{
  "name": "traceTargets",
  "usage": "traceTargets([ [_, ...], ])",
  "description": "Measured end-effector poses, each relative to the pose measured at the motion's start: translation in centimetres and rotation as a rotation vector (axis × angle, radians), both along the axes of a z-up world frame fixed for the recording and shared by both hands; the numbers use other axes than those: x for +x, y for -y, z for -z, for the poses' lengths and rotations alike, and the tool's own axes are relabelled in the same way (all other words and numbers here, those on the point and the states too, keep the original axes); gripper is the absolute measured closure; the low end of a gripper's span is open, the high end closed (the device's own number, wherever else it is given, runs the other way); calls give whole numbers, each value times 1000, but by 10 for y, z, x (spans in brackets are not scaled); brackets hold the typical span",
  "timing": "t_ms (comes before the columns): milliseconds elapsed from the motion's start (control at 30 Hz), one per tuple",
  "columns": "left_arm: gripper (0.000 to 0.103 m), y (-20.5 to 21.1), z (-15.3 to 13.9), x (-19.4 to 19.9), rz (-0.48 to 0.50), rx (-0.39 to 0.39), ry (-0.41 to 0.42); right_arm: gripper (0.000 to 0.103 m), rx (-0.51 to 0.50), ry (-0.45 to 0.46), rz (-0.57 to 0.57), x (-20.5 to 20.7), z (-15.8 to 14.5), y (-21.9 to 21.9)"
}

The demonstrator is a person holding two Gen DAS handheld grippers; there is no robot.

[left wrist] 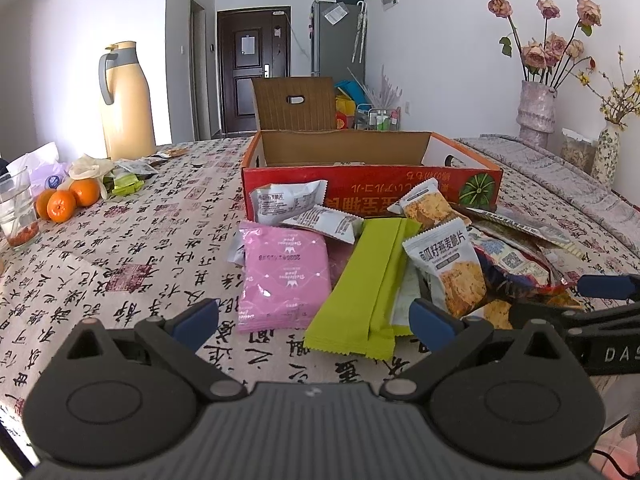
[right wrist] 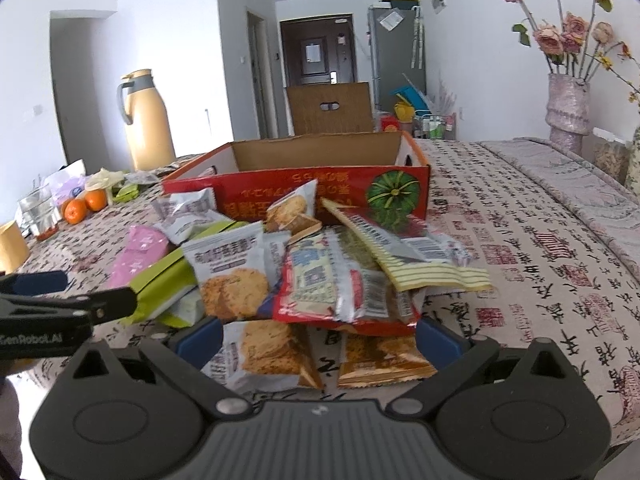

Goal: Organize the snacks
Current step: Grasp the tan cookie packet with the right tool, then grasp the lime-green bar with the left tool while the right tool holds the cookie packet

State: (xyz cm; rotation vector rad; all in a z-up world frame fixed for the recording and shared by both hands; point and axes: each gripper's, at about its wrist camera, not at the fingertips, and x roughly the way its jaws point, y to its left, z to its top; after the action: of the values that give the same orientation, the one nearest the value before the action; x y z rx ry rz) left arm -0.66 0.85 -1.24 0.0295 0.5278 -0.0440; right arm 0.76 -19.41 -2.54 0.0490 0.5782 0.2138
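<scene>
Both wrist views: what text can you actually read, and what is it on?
"DAS": right gripper body, cut off by the frame.
"GenRobot.AI": left gripper body.
Chinese lettering on the oat crisp packet, the red box (upside down) and the tablecloth: not transcribed.
Pink packet print: too small.

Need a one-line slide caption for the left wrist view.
Open left gripper poised over pink packet and green packet, red cardboard box waiting behind.
</scene>
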Motion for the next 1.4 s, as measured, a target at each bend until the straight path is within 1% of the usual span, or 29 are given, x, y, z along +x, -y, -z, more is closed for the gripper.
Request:
traceTargets([
  [200,0,-7,5,-2,1,-12,-13,17,0,-27,-52,-2,6,-11],
  [333,0,-12,7,-3,5,-24,-20,22,-8,-40,-95,-2,9,-22],
  [400,0,-14,8,-3,4,-29,-24,28,-16,-52,-107,1,11,-27],
  [467,0,-17,10,-3,6,-35,-28,31,-14,-69,-117,6,14,-30],
  [567,0,-20,11,-3,3,-42,-31,31,-24,-76,-127,9,16,-37],
  [733,0,-26,14,-2,-7,-57,-41,39,-43,-70,-141,9,17,-43],
  [767,0,-27,14,-2,-7,-59,-42,42,-42,-71,-142,9,17,-43],
  [833,0,-27,15,-2,-7,-61,-42,55,-28,-70,-148,8,16,-42],
  [867,0,-28,15,-2,-7,-61,-42,69,-24,-69,-152,7,15,-42],
  [900,0,-28,15,-3,-7,-62,-42,75,-14,-70,-158,7,15,-41],
  [967,0,-28,15,-3,-9,-63,-40,81,-6,-68,-162,6,14,-41],
  [1100,0,-29,14,-5,-12,-64,-38,85,7,-49,-160,3,11,-40],
  [1400,0,-20,6,0,14,-43,-32,85,32,30,-149,-7,-5,-30],
])
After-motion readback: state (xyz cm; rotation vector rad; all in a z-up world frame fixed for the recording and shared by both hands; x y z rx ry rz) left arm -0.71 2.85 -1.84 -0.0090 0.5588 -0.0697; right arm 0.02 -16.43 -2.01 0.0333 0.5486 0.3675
